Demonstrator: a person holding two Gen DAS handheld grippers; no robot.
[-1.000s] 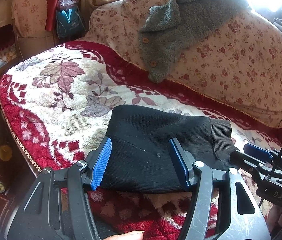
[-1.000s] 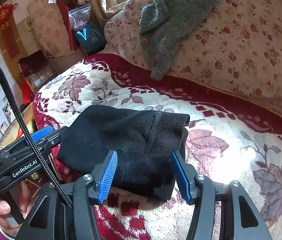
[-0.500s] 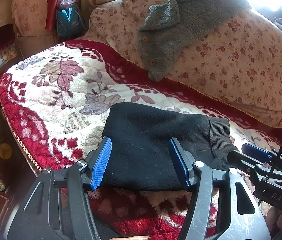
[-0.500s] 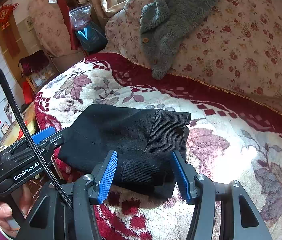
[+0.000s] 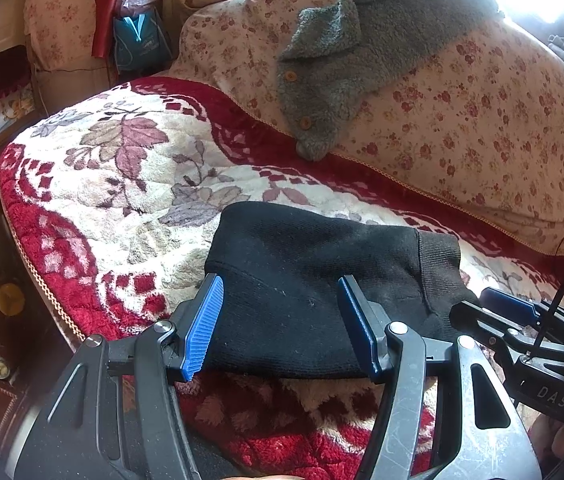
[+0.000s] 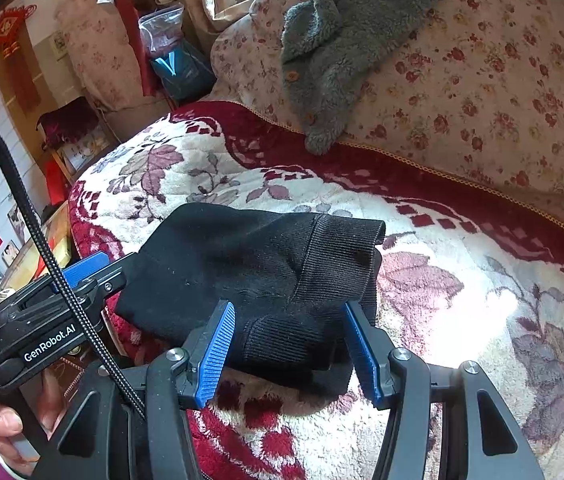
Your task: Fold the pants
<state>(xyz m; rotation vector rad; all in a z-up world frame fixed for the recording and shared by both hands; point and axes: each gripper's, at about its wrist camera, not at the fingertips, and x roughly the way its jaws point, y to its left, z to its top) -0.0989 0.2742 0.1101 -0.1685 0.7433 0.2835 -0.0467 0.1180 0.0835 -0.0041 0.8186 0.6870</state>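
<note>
My floral blanket (image 5: 94,184) over the sofa seat, grey fleece jacket (image 5: 346,60) on the backrest, black pants (image 5: 314,276) folded into a compact bundle near the front edge, long axis left-right, ribbed cuff (image 6: 338,256) pointing right, my left gripper (image 5: 280,322) and right gripper (image 6: 288,350) both spread wide, holding nothing, just before the bundle.

Your right gripper (image 6: 288,350) hangs with blue-padded jaws spread wide at the ribbed end of the folded black knit pants (image 6: 250,276), which lie on the plush red-and-cream floral blanket (image 6: 462,292). Your left gripper (image 6: 82,276) sits at their left edge.
</note>
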